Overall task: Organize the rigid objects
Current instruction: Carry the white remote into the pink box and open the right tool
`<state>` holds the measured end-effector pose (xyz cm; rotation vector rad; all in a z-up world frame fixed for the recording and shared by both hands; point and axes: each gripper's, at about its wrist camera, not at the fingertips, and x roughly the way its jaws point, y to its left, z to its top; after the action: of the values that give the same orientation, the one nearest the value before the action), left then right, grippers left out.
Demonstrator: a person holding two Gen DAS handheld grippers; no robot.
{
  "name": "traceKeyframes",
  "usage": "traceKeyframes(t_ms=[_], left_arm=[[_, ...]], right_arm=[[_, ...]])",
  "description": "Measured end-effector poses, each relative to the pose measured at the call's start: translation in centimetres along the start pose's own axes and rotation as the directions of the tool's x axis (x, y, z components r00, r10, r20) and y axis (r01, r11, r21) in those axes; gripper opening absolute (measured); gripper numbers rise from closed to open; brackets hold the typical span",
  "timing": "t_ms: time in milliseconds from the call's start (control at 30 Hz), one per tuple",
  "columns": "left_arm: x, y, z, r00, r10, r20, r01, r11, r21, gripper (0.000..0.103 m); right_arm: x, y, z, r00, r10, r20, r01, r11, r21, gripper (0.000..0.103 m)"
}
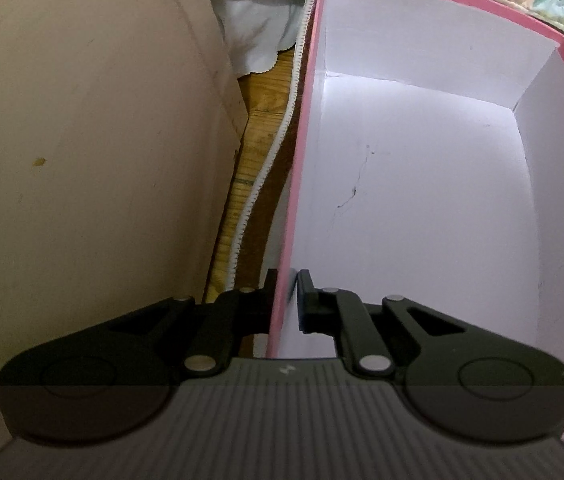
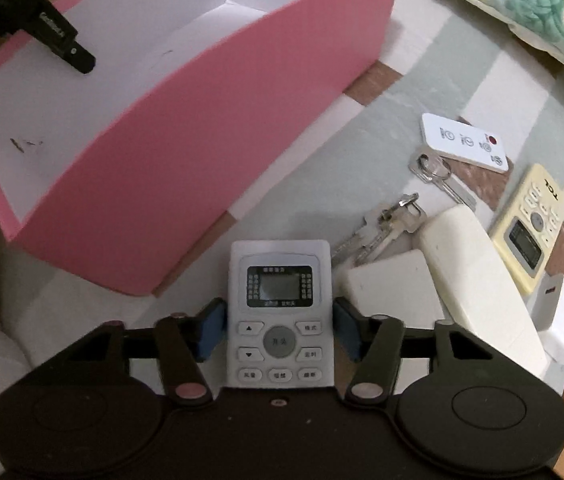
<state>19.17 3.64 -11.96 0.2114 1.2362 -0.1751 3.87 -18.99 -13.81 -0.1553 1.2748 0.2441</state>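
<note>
My left tongs [image 1: 285, 300] are clamped on the pink box [image 1: 421, 160] wall, one finger inside, one outside. My right tongs [image 2: 280, 330] stand wide astride the grey-white remote [image 2: 280, 308], pads just beside it; keys [image 2: 381, 228] and other remotes [image 2: 477, 280] lie right of them.

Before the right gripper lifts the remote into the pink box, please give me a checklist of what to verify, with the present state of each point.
1. Left gripper steadies the pink box, shut on its wall: ok.
2. White remote sits between the right gripper fingers: ok.
3. Blue pads press on the remote: not ok; a slim gap shows on each side.
4. Box floor has free room: ok; only small marks show.
5. Keys and the other remotes lie clear of the fingers: ok.
6. Remote can rise without snagging on something beneath it: cannot tell.
</note>
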Motion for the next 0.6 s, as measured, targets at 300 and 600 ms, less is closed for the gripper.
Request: traceKeyframes(t_ms=[300,600], left_arm=[[0.4,2.8,-0.3,0.999,-0.042,-0.004,0.042,0.998,-0.040,0.006],[0.4,2.0,-0.6,1.000,-0.029,0.005,0.029,0.999,-0.028,0.006]], right_arm=[[-5.2,-0.5,0.0,0.984,-0.059,0.168,0.036,0.990,0.136,0.061],[-14.3,1.1,3.4,0.913,-0.089,0.399,0.041,0.991,0.128,0.061]])
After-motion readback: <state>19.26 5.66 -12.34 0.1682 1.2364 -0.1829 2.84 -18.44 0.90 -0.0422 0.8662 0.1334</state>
